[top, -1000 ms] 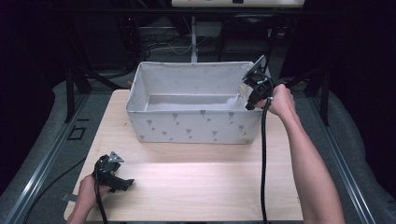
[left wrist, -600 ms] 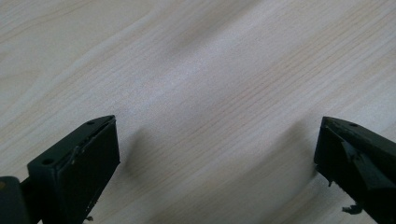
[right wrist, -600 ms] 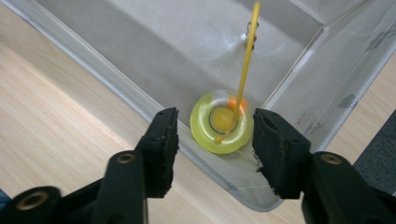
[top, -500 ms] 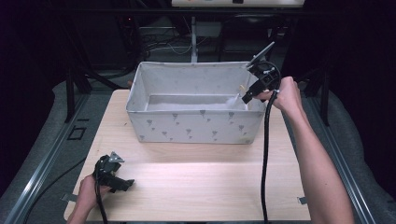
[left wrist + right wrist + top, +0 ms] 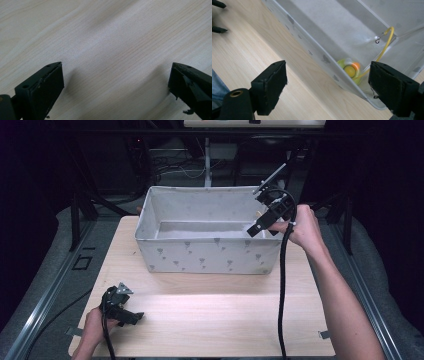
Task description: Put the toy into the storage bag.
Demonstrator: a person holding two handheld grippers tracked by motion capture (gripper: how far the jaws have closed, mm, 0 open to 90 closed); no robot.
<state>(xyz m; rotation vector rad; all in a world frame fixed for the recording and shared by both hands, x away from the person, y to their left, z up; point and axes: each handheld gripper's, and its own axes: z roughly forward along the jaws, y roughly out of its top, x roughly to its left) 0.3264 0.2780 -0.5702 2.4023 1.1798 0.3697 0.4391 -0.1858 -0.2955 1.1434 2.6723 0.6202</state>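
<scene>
The grey fabric bin, printed with small dark motifs, stood on the far half of the wooden table. In the right gripper view I saw one thing inside it: a round yellow-green toy with an orange centre, blurred, lying on the bin floor just beside the near wall. A thin yellow cord ran up from the toy and ended at a small metal clip. I could not tell whether anything else lay in the bin.

My right gripper hung above the bin's right-hand end, tilted down toward the inside. Its jaws had just been opening and stood wide apart, with nothing between the pads; the toy lay well below them, free of the grip.

My left gripper rested low at the near left corner of the table, well apart from the bin. Its jaws also stood wide apart, and between them I saw bare wood grain.
</scene>
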